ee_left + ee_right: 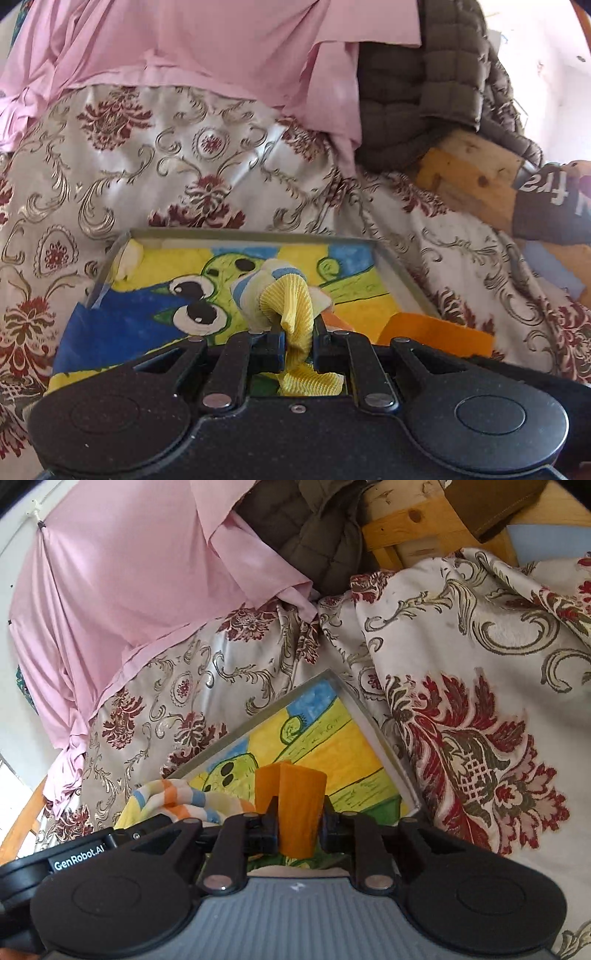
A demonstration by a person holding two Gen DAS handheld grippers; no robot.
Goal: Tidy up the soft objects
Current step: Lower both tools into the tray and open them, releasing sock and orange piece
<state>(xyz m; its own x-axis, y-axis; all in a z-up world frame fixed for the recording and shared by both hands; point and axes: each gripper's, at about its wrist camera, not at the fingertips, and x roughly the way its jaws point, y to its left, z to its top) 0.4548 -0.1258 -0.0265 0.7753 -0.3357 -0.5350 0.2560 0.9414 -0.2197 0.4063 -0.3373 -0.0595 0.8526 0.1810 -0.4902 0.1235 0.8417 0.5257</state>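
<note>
Two wrist views, angled down, close over shared tray (391,258)

We see the left gripper (299,347): matte black body, two round caps, silver pivot screws on black linkage bars. Our right gripper (299,830) matches, but with a ribbed grey top plate. Black glove (554,206), white lettering.

Sock and orange cloth over the tray

Striped yellow sock (284,299) bunched, hanging over the cartoon-lined tray (399,273); folded orange cloth (295,805) stands upright beside it.
</note>
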